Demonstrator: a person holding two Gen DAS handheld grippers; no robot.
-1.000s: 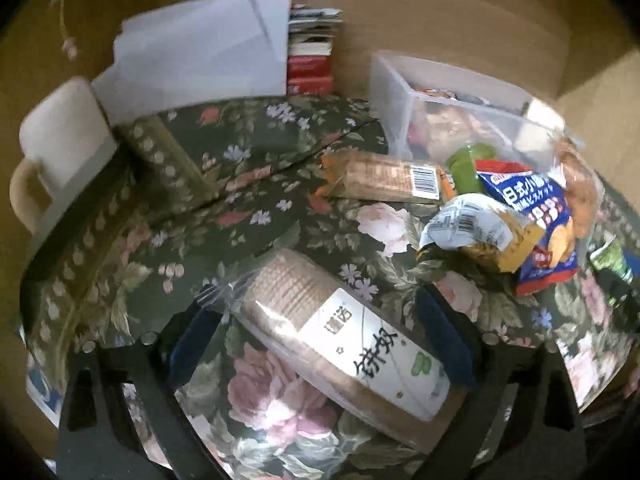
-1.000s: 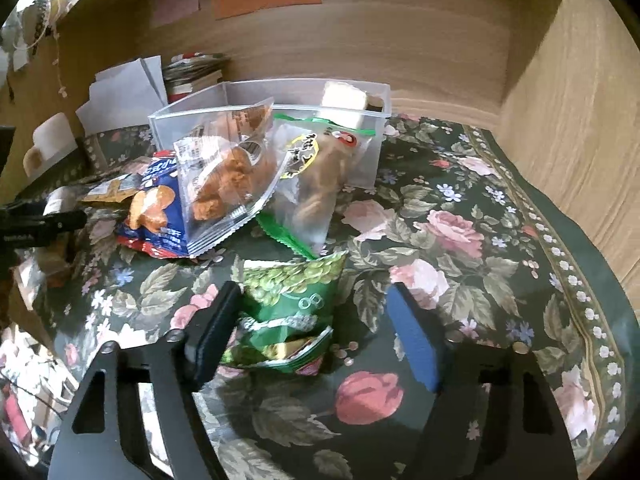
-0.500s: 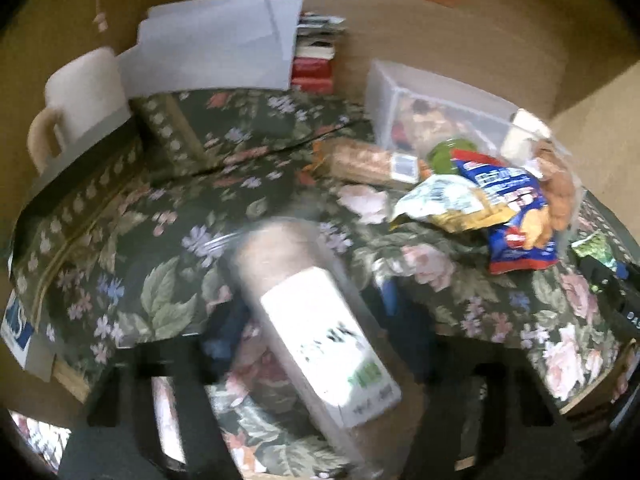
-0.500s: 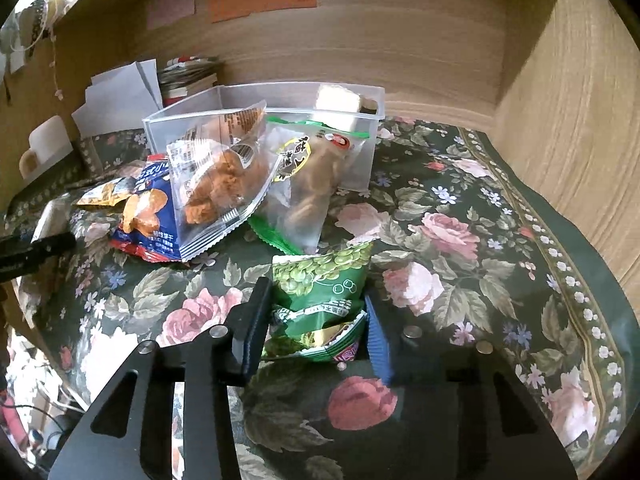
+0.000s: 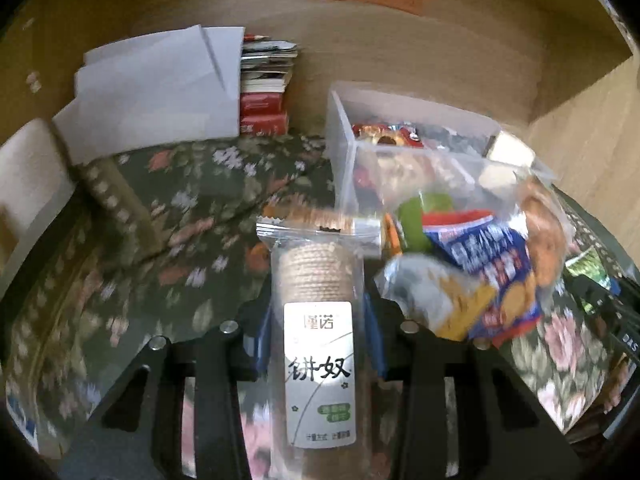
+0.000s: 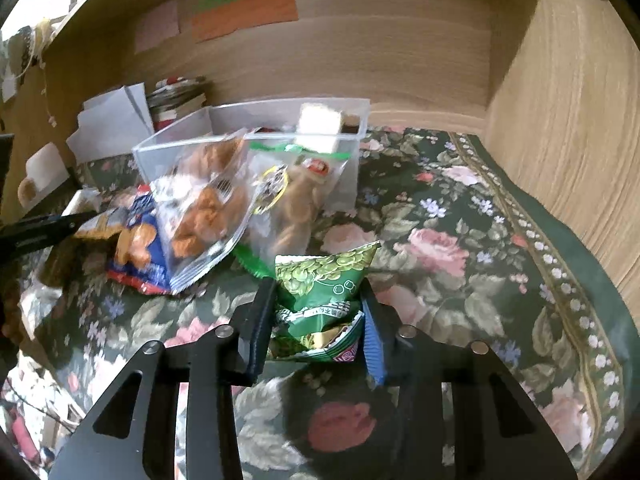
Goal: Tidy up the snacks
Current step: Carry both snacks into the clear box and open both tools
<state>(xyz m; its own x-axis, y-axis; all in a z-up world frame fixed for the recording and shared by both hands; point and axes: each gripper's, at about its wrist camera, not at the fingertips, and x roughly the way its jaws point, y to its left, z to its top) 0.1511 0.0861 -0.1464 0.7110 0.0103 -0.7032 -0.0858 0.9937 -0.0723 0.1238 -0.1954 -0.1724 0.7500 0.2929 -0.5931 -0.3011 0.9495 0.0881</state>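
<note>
My left gripper is shut on a clear sleeve of round biscuits with a white label, held lengthwise above the floral cloth. My right gripper is shut on a small green snack bag, lifted slightly off the cloth. A clear plastic bin with snacks inside stands at the back; it also shows in the right wrist view. Loose snack bags lean against it: a blue cracker bag, a clear bag of fried pieces and a bag with a green strip.
A floral cloth covers the table. Wooden walls close the back and right. White papers and a stack of booklets stand at the back left. A cream mug sits at the far left.
My left gripper closed on the biscuit sleeve and lifted it, turning it to point forward. My right gripper closed on the green bag and raised it a little.
</note>
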